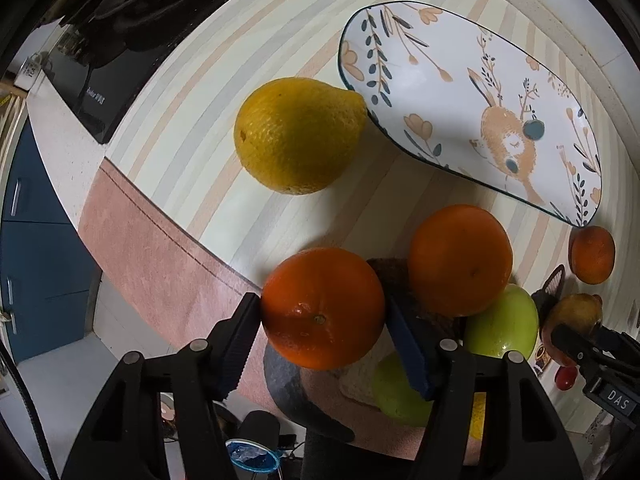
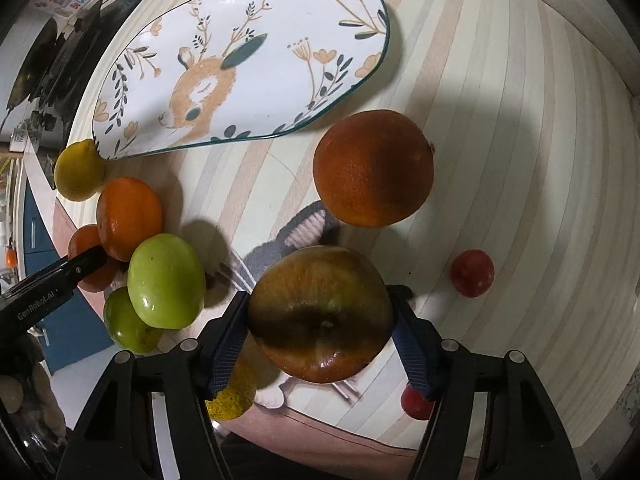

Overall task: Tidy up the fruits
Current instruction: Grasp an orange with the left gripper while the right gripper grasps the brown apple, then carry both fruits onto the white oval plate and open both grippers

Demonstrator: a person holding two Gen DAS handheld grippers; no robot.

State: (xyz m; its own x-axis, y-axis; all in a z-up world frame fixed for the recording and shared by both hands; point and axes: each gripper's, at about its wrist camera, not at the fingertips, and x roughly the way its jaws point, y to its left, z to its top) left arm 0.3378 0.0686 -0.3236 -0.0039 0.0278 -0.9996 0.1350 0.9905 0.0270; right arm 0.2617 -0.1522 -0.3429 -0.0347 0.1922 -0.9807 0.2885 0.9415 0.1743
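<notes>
I had both grippers pointing down at the striped mat (image 1: 248, 216). My left gripper (image 1: 322, 322) had its two pads against either side of an orange (image 1: 322, 308), so it was pinching that one, not spread. My right gripper (image 2: 320, 320) was doing the same thing with a brownish, red-green apple (image 2: 319, 314), stem dimple facing the camera, pads pressed on both flanks. The oval plate (image 1: 440, 64) with the deer and flower print sat on the mat further out and had no fruit on it. A big lemon (image 1: 298, 134) lay right at the plate's near end, touching or almost touching the rim, hard to say which. A second orange (image 1: 460, 260) was just beside the one I'd grabbed, with a green apple (image 1: 502, 324) snug against it and another green apple (image 1: 396, 392) partly hidden behind my left finger. From the right camera there was a darker orange (image 2: 373, 168) near the plate's rim but apart from it, a small red tomato-looking fruit (image 2: 472, 273) sitting well off on its own, another little red one (image 2: 414, 404) tucked behind my right finger, and a small bumpy yellow fruit (image 2: 230, 402) peeking out under the other finger.
</notes>
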